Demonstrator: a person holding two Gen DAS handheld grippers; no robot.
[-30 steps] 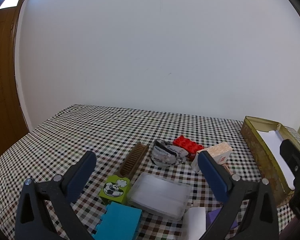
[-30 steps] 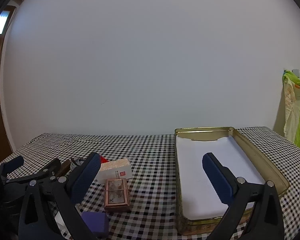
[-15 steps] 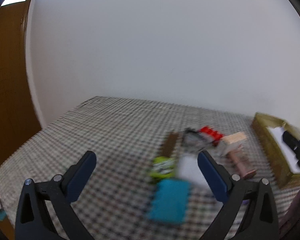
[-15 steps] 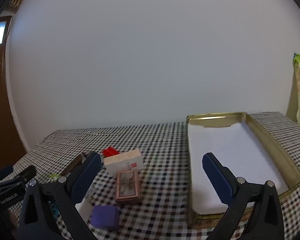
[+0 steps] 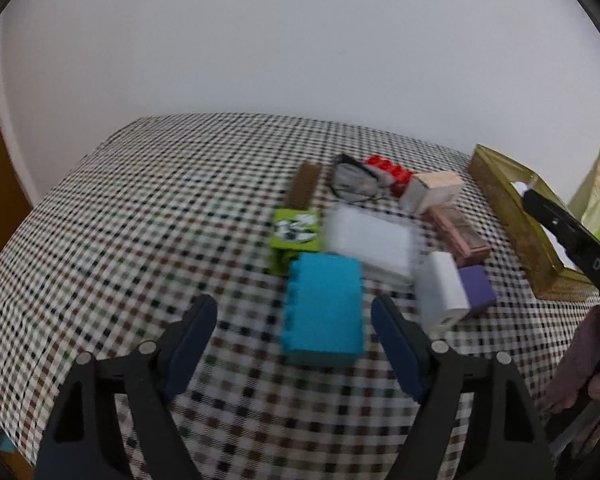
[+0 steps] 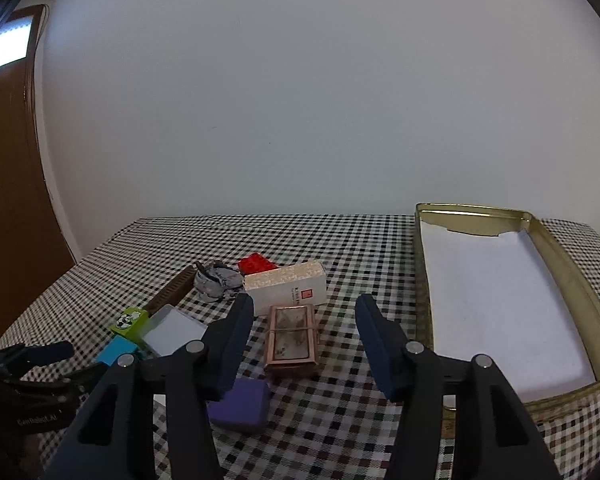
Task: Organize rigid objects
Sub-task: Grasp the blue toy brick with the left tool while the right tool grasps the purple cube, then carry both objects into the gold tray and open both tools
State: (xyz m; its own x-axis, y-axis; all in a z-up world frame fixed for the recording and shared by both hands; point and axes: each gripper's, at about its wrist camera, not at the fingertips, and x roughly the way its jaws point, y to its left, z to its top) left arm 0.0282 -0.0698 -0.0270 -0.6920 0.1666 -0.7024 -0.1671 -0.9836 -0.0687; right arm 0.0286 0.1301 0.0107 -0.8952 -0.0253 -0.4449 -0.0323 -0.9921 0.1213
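Blue block [image 5: 322, 306] between, untouched by, closing left tongs [image 5: 294, 334].

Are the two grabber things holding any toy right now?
No. Both are closing on air: the left hand-held gripper frames the blue plastic building block without touching, and the right hand-held gripper frames the pink rectangular case.

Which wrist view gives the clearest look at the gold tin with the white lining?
The right wrist view: the gold tin lies there nearly whole, its rim and white lining sharp. The left wrist view catches only one blurred side wall of it at the frame's edge, partly crossed by the right gripper.
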